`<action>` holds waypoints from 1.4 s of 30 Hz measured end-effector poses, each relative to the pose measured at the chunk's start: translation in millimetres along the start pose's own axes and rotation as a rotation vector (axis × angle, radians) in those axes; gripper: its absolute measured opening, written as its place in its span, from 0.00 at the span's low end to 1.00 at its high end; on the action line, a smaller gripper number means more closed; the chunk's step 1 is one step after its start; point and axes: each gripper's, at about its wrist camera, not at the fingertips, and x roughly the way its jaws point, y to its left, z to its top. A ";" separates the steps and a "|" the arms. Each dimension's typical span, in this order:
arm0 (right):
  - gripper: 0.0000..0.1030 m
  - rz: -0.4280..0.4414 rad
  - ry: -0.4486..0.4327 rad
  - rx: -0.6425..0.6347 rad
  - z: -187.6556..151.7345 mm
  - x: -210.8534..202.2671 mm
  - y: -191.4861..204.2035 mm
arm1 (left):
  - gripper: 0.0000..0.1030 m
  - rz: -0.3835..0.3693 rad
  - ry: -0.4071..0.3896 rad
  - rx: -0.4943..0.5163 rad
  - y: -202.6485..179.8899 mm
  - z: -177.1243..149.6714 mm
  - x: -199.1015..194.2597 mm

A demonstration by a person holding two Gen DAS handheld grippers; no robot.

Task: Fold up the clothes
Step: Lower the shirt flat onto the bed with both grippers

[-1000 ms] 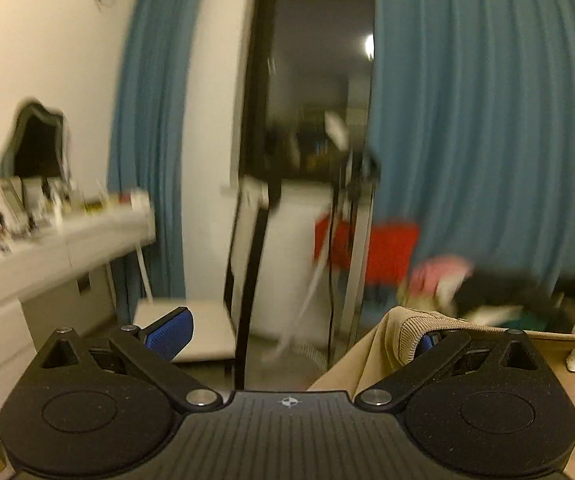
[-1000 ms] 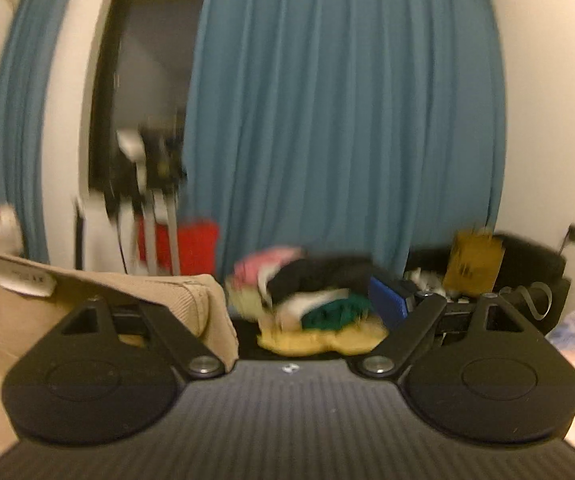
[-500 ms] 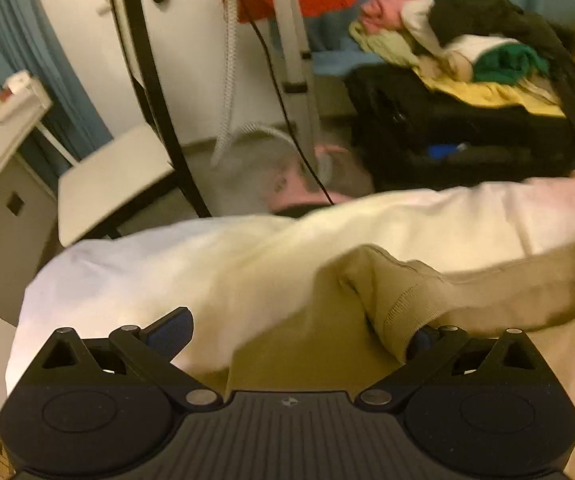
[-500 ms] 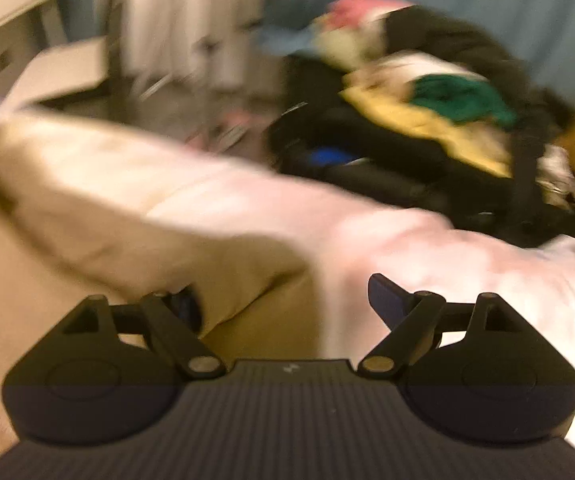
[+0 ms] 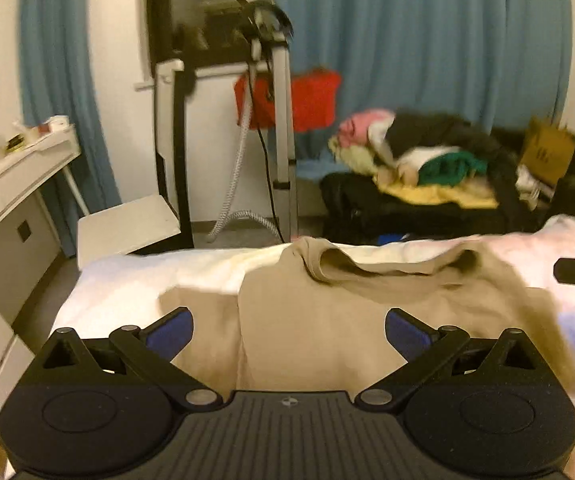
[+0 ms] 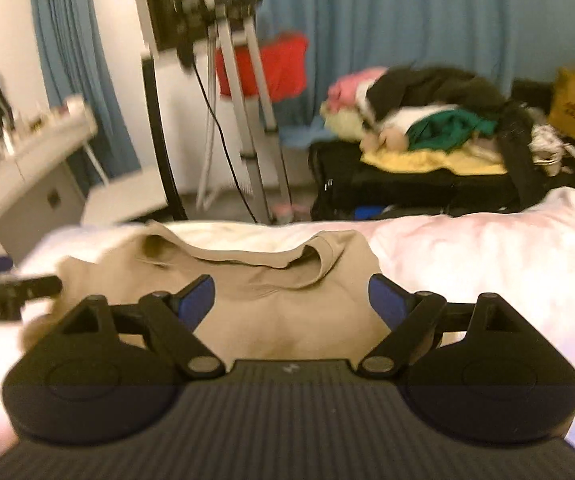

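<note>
Both grippers have let go since 0.5 s ago: then each had a finger tucked in a bunched tan edge, now the tan garment (image 5: 327, 332) lies spread on the white bed (image 5: 147, 276) and both cams have tilted back up to show the room.

Progress, judged: garment is laid out w/ collar (image 6: 247, 258) at the far side, toward the bed's foot edge. Neckline gapes, body looks roughly flat, a lengthwise crease or layered edge runs down its left part in left cam; can't tell if that's a fold or just a sleeve lying over. Fits either a spread-out piece waiting for folds or one part-folded. More clothes sit in a heap (image 5: 419, 156) on the dark case beyond, so plenty likely left.

Left gripper (image 5: 287, 332): fingers wide apart, nothing between, hovering over the garment's left-middle; fabric shows in the gap and under both blue pads. Right gripper (image 6: 289, 300): also spread and empty, collar straight ahead just past the tips, cloth below. Each gripper's tip pokes into the other's view at the edge.
</note>
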 end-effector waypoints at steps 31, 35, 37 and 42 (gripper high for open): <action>0.83 0.137 -0.172 0.454 -189.8 -139.4 -13.0 | 0.80 -0.024 0.079 -0.820 145.5 -102.5 -8.2; 0.83 0.162 -0.151 0.487 -182.8 -105.2 -22.0 | 0.78 -0.011 0.052 -0.757 147.7 -79.0 54.8; 0.83 0.159 -0.165 0.482 -179.9 -92.9 -23.7 | 0.67 0.024 0.060 -0.707 142.5 -68.7 86.9; 0.83 0.135 -0.145 0.462 -176.6 -56.0 -27.5 | 0.36 0.094 0.043 -0.587 129.4 -56.3 128.7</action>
